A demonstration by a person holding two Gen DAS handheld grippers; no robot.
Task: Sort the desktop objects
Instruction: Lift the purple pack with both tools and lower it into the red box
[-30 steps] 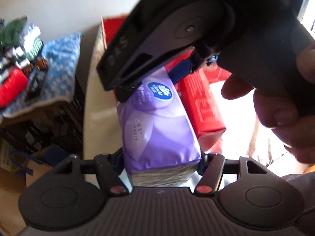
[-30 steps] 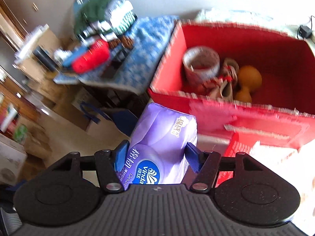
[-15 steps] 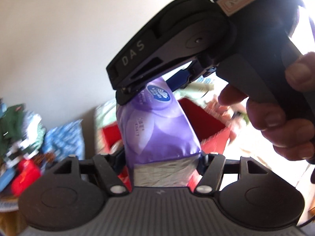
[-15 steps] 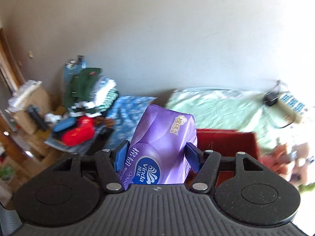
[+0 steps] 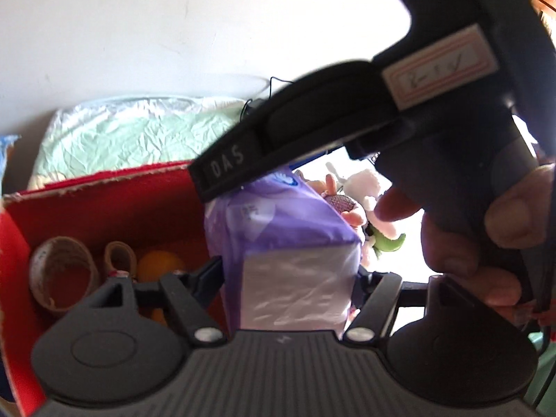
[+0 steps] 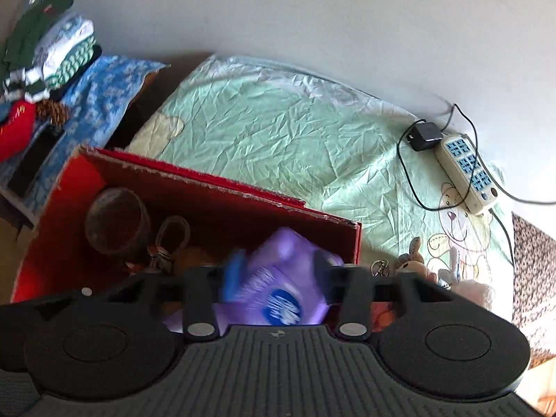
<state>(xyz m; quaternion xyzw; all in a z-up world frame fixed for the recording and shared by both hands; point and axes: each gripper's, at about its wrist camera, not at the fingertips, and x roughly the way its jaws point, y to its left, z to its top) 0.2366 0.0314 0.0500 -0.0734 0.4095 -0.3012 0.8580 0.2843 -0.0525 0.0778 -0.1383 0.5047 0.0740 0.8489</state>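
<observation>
A purple tissue pack (image 5: 285,243) was held above the open red box (image 5: 104,201), apparently for dropping in. It was gripped endwise by the left tool (image 5: 288,274); the right tool's (image 6: 278,274) jaws were closing around its far end.

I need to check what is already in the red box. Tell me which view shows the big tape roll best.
The left wrist view: the big tape roll stands sharp and sunlit against the red box wall, its hollow core facing the camera. The right wrist view shows the same roll only in shadow, dim but whole.
</observation>
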